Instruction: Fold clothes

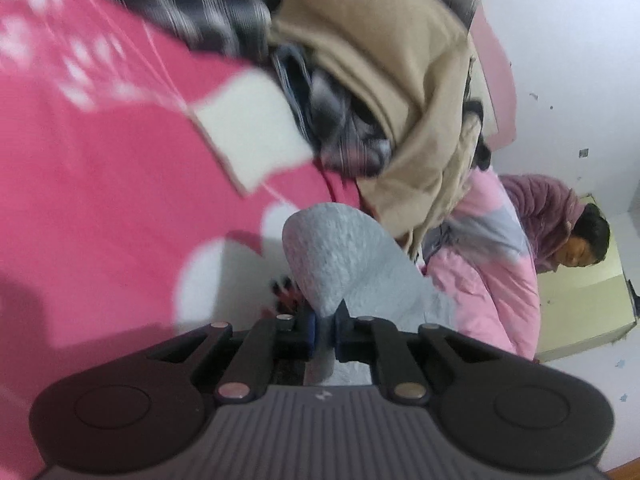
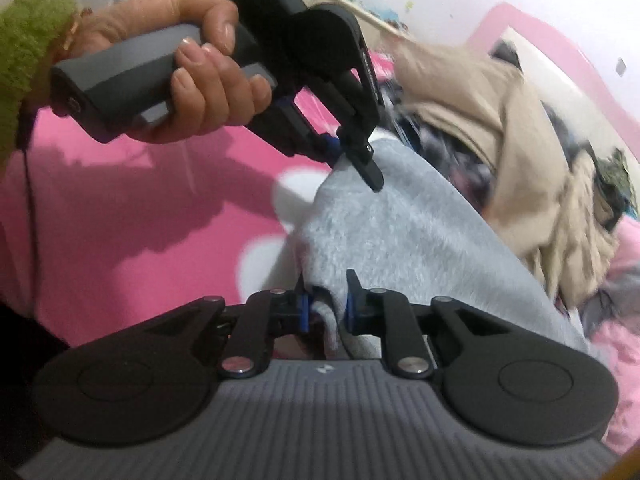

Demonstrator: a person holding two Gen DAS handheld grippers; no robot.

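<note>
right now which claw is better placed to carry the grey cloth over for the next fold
Probably left. Both claws pinch the grey cloth, but the left claw holds its far raised corner, beside bare pink bedspread; the right claw holds the near edge.

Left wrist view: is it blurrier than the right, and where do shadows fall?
Left wrist view: checked cloth and pink bedspread smeared, grey fleece garment sharper. Right wrist view: beige garment blurred; hand crisp, hard shadow beneath it on the bedspread.
</note>
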